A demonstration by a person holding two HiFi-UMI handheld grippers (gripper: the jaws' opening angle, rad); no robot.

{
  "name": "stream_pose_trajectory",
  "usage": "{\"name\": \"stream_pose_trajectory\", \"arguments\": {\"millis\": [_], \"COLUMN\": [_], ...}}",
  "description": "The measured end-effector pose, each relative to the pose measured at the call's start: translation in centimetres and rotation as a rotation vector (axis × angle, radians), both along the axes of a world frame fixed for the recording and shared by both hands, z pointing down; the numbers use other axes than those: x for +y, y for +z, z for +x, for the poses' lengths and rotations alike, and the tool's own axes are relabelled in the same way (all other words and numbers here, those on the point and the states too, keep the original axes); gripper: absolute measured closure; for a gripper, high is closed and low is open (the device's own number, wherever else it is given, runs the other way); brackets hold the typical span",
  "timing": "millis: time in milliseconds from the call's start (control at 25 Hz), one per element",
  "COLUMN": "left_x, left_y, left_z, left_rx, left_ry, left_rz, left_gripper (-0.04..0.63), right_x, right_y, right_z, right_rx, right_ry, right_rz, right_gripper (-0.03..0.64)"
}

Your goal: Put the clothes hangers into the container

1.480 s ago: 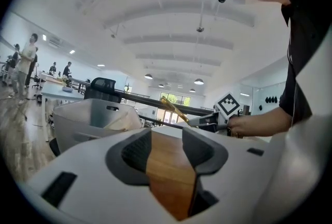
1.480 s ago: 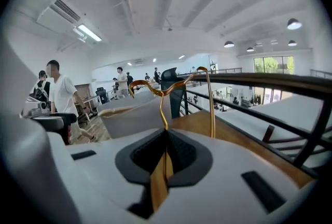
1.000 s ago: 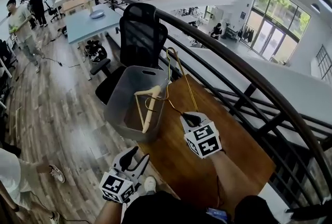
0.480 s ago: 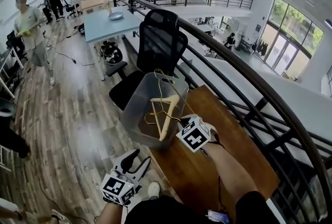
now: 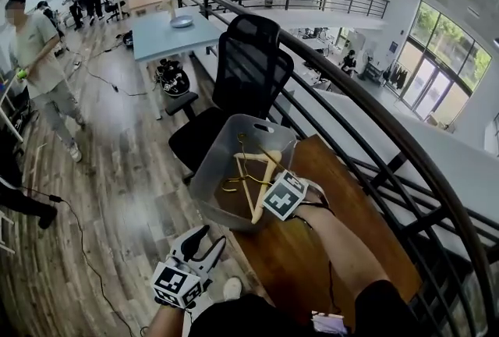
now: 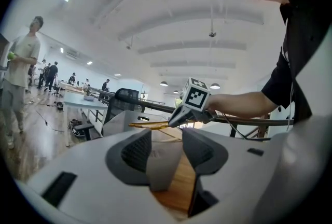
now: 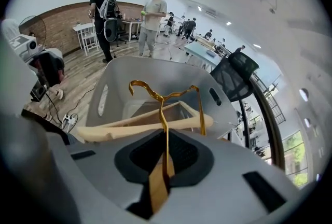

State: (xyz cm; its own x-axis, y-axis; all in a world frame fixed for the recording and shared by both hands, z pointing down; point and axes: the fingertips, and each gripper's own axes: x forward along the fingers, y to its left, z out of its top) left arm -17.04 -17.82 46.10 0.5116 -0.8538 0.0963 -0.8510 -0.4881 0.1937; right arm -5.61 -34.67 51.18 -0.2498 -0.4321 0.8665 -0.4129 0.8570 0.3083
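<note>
The left tool (image 6: pixel 166 151) hangs low and to the left of the container (image 5: pixel 207 168), out past the edge of the tabletop (image 5: pixel 312 253) and above the wood floor. Its two dark-padded jaws stand spread, with nothing between them. Only a strip of the brown tabletop shows through the gap.

The container is a grey plastic bin with cut-out handles in its walls. It stands at the tabletop's far left corner, and a black office chair (image 5: pixel 249 66) is just behind it. Two hangers are inside it. The wooden hanger (image 5: pixel 264 189) is a pale, bare-wood triangle that lies tilted in the bin, its narrow end toward the near wall. The gold wire hanger (image 7: pixel 162 112) is thin and shiny, with a curled hook and a looped shoulder. Its hook reaches over the bin's interior and crosses above the wooden hanger's long bar.

The right tool (image 7: pixel 165 164) points steeply down over the container's near right rim, its marker cube facing up. Its jaws are pressed almost together and pinch the straight stem of the gold wire hanger, which rises out from between the pads into the bin. The wooden hanger lies just beyond the pads and I cannot tell whether it touches them.

A dark curved railing (image 5: pixel 366 121) runs along the right of the container.
</note>
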Motion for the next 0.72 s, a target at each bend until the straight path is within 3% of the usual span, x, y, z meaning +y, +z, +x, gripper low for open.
{"name": "stream_pose_trajectory", "arguments": {"millis": [360, 520, 720], "left_x": [-1.6, -2.2, -2.8], "left_y": [0.2, 0.0, 0.4], "left_z": [-1.5, -1.8, -1.5], "left_rx": [0.007, 0.006, 0.002], "left_ry": [-0.002, 0.002, 0.02], "left_rz": [-0.006, -0.007, -0.013], "left_gripper": [0.403, 0.403, 0.403], "right_x": [-1.9, -2.1, -2.8], "right_y": [1.3, 0.6, -0.5], "right_z": [-1.0, -1.7, -2.1], "right_rx": [0.131, 0.079, 0.003], "right_ry": [-0.038, -0.038, -0.028], "right_rz": [0.045, 0.026, 0.09], "right_gripper": [0.589, 0.58, 0.48]}}
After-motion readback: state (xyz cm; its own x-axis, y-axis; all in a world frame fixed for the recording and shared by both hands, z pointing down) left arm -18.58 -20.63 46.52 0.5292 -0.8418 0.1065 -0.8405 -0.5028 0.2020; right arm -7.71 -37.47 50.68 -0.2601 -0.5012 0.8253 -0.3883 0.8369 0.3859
